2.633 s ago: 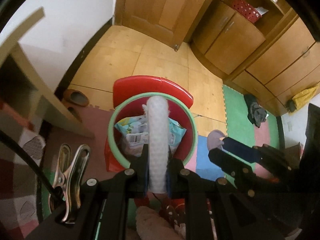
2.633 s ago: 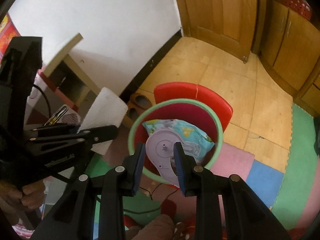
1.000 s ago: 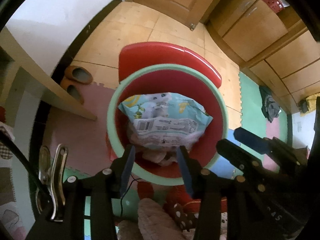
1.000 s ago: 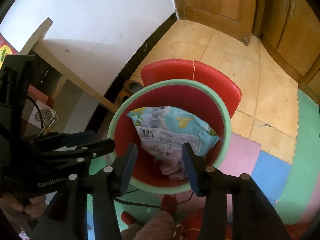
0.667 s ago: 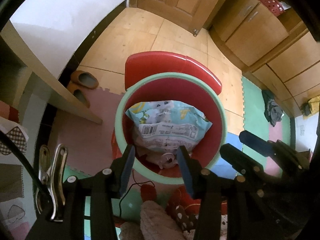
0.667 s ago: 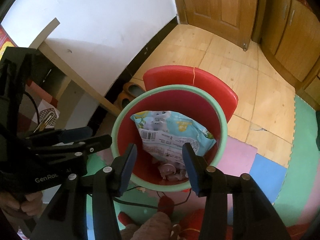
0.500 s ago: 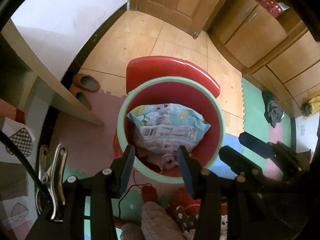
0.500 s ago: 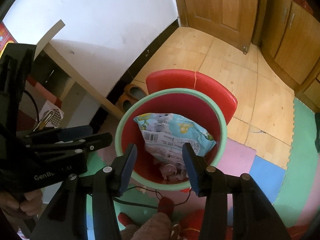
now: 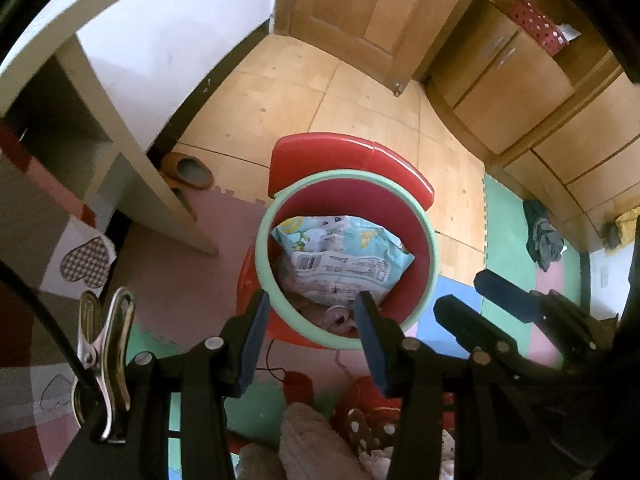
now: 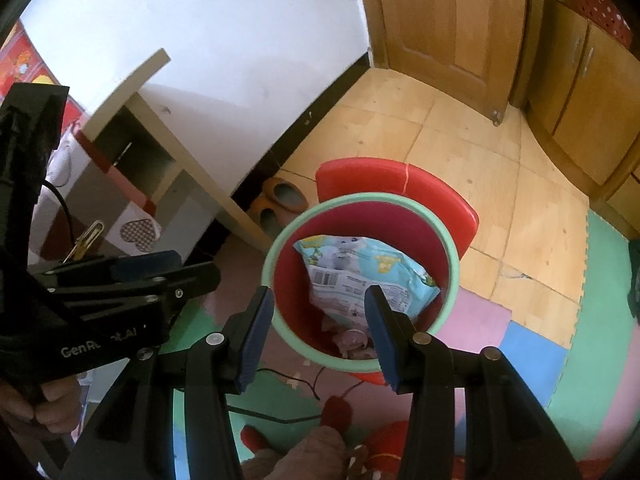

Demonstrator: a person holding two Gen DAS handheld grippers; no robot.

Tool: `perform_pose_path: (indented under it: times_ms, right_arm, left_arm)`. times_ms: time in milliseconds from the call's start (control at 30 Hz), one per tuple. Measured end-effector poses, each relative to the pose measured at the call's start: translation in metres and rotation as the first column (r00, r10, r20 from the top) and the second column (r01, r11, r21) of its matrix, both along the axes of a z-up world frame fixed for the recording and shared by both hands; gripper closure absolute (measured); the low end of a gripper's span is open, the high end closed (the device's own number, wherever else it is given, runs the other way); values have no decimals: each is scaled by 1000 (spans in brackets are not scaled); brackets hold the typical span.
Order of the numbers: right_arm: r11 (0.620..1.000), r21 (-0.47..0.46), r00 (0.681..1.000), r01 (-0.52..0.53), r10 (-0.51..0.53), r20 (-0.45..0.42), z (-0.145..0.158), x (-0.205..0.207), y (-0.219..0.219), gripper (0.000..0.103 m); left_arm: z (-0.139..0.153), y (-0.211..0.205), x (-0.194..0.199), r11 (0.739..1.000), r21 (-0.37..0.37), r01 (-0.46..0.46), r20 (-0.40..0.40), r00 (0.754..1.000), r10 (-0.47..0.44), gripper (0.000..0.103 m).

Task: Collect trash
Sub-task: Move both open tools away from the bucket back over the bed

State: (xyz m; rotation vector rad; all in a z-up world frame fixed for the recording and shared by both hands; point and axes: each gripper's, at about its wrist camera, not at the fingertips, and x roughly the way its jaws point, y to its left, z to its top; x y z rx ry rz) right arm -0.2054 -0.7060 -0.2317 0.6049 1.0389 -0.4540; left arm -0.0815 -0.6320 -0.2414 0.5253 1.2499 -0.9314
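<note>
A red trash bin with a green rim stands on the floor below both grippers. Inside it lies a light blue printed bag and a small pale round piece at the bottom. My left gripper is open and empty above the bin's near edge. My right gripper is open and empty over the same edge. Each gripper also shows in the other's view, the right one at the right and the left one at the left.
The bin's red lid stands open behind it. A beige desk leg and brown slippers are to the left. Wooden door and cabinets are beyond. Foam mats and plush slippers lie below.
Both grippers let go of their items, which now lie in the bin, then rose and pulled back a little. The bin looks smaller and farther than half a second ago.
</note>
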Motion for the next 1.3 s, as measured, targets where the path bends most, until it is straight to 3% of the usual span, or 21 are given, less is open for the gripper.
perform_pose_path:
  times_ms: [700, 1300]
  right_arm:
    - [990, -75, 988, -117, 123, 91, 80, 21, 62, 55]
    - [955, -134, 936, -265, 288, 203, 150, 63, 142, 55]
  left_arm:
    - [80, 70, 14, 990, -68, -126, 37, 991, 129, 57]
    - [148, 165, 51, 952, -145, -270, 82, 956, 283, 57]
